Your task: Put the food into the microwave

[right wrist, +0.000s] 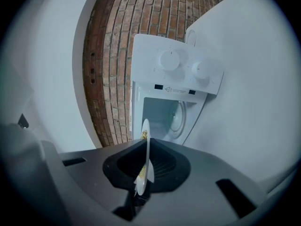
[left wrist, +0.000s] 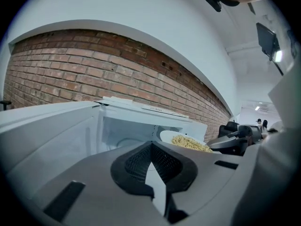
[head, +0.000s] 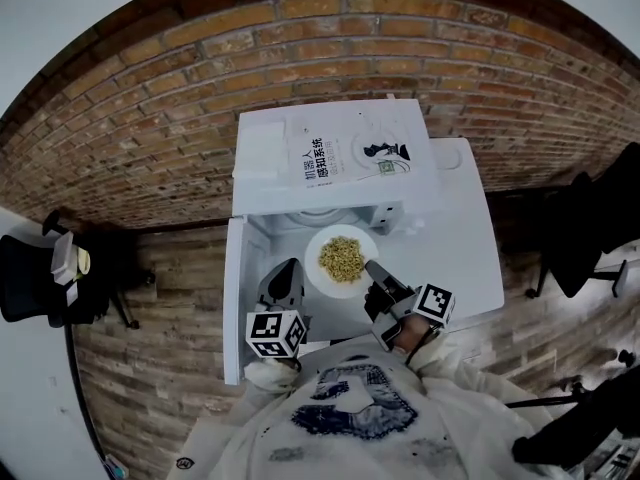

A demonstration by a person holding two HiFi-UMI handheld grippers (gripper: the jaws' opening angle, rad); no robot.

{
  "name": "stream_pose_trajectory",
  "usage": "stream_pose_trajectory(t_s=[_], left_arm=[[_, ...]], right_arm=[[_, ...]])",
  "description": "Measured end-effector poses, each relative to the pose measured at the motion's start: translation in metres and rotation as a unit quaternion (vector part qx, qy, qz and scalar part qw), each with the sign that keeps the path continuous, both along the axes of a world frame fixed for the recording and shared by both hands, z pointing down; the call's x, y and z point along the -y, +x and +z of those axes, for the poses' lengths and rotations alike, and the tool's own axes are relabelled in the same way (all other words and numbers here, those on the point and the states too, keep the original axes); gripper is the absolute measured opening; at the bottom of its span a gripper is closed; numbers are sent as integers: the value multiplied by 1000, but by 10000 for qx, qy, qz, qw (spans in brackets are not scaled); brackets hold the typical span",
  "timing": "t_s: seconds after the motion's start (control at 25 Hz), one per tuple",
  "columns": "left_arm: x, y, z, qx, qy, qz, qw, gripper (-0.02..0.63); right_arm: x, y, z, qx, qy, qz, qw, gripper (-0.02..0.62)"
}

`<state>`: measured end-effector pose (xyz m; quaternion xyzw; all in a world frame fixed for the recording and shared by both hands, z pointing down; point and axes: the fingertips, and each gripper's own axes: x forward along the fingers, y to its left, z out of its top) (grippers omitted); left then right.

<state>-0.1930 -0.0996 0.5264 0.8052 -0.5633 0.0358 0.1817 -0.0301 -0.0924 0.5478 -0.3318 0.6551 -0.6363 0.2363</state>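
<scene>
White table point(head: 470, 258) by brick wall point(head: 350, 48); right gripper point(head: 372, 268) clamps plate point(head: 318, 273), left gripper point(head: 288, 268) jaws together, empty

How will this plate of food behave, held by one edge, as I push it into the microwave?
The plate looks rigid, so it probably won't flex. The right gripper pinches only one rim edge, so it may droop or slip. The food is a loose heap, likely to slide off if tilted.
</scene>
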Motion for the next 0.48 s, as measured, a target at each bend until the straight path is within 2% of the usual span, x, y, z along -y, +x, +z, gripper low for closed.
stream_pose_trajectory(t_s=[0.48], left_arm=[[23, -1, 22, 172, -9, 25, 9998, 8]], right_arm=[[25, -3, 24, -111, -186, 94, 9997, 23]])
